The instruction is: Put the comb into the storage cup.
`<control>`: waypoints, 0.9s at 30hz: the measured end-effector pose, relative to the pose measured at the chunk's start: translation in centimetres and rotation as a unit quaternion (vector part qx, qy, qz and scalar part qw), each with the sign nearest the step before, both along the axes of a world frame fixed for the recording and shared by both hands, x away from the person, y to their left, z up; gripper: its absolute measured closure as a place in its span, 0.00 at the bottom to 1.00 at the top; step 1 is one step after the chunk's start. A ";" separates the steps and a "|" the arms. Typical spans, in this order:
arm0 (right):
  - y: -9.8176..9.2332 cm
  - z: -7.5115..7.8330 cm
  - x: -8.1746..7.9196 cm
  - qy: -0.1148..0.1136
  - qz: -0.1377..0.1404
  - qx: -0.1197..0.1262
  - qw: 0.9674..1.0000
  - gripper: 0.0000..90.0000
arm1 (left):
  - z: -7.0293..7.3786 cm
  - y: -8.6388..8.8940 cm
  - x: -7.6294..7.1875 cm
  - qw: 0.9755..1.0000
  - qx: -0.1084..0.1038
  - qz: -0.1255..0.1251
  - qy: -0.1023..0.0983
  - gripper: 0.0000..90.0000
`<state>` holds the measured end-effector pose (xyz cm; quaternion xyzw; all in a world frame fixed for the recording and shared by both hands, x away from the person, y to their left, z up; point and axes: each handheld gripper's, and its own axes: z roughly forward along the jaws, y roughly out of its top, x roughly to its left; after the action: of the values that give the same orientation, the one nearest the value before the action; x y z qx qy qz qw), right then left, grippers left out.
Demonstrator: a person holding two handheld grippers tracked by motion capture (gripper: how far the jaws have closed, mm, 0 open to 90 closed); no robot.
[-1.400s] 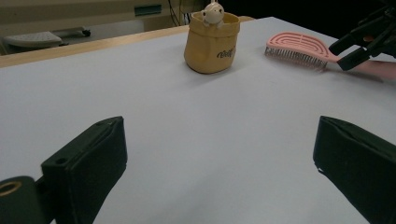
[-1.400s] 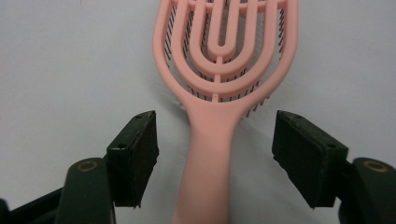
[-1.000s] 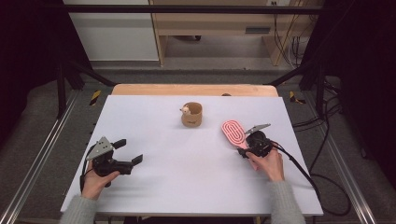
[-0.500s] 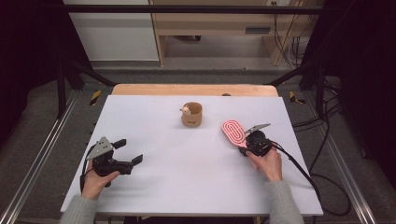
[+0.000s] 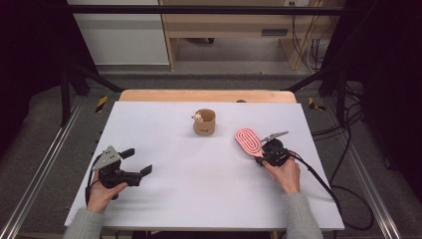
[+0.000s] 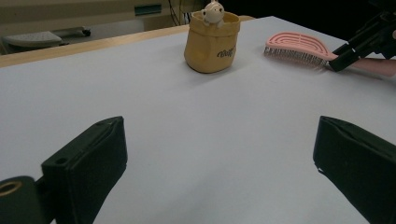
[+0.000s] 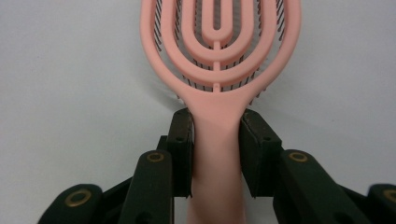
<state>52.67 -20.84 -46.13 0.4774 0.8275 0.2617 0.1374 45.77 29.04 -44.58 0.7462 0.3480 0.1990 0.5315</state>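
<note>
A pink hairbrush (image 5: pixel 248 141) (image 6: pixel 299 46) lies bristles down on the white table (image 5: pixel 199 189), at the right. My right gripper (image 5: pixel 262 156) (image 7: pixel 215 140) (image 6: pixel 345 53) has its jaws on both sides of the brush handle (image 7: pixel 217 163). They have just been closing, and the pads now press on the handle. At the front left, my left gripper (image 5: pixel 138 161) (image 6: pixel 219 154) rests low over the table, open, with nothing between its jaws. A tan cup (image 5: pixel 204 123) (image 6: pixel 212 44) with a small white figure at its rim stands at the middle back.
A wooden strip (image 5: pixel 206 95) runs along the table's far edge. The right gripper's black cable (image 5: pixel 318 179) trails off the right side. Bare white surface lies between the two hands and in front of the cup.
Both hands, the brush and the cup stay where they were. The narrowing of the right jaws around the handle is barely visible from above.
</note>
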 end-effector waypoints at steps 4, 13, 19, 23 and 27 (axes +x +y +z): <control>0.0 0.1 0.0 0.003 -0.003 0.001 1.000 0.76 | 0.0 0.0 0.0 1.000 0.000 0.000 0.000 0.03; -0.2 0.4 -0.2 0.004 -0.006 0.006 1.000 0.77 | 0.0 0.0 0.0 1.000 -0.001 0.000 0.000 0.03; -0.3 0.8 -0.4 -0.004 -0.008 0.013 1.000 0.77 | 0.0 0.0 0.0 1.000 -0.002 0.000 0.000 0.03; -0.4 1.3 -0.6 -0.011 -0.007 0.019 1.000 0.77 | 0.1 0.0 0.0 1.000 -0.003 0.001 -0.001 0.03; -0.4 1.5 -0.8 -0.019 -0.005 0.023 1.000 0.77 | 0.1 0.1 0.0 1.000 -0.002 0.001 -0.001 0.03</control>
<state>51.87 -21.21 -44.62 0.4794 0.8161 0.2891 0.1432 45.75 29.09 -44.52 0.7444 0.3491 0.1992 0.5332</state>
